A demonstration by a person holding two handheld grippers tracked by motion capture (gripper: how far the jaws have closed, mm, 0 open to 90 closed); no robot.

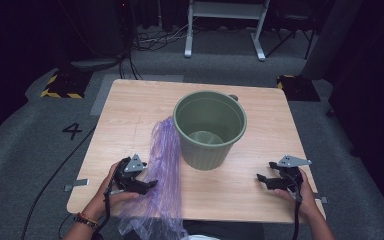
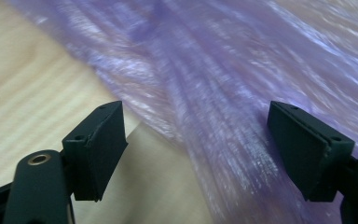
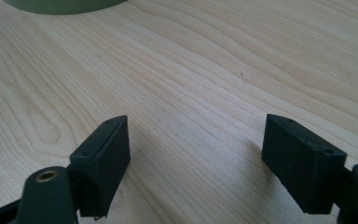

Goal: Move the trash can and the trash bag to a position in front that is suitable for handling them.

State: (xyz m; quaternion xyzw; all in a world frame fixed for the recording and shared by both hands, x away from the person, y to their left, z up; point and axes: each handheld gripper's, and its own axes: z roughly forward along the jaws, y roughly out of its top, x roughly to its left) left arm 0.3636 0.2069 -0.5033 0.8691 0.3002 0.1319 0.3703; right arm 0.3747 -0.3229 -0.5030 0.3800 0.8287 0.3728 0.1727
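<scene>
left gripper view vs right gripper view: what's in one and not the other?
Left gripper view alone: the purple plastic bag lying between and ahead of the left gripper, jaws open, not pressing it. Right gripper view alone: the base of the green bin beyond the right gripper, jaws open over bare wood. Both: the wooden table.

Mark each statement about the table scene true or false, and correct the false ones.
1. The green bin stands upright on the table. True.
2. The purple bag sits inside the bin. False: it lies on the table beside the bin and hangs over the near edge.
3. The left gripper is open, with the bag between its jaws. True.
4. The right gripper grips the bin. False: it is open over bare wood.
</scene>
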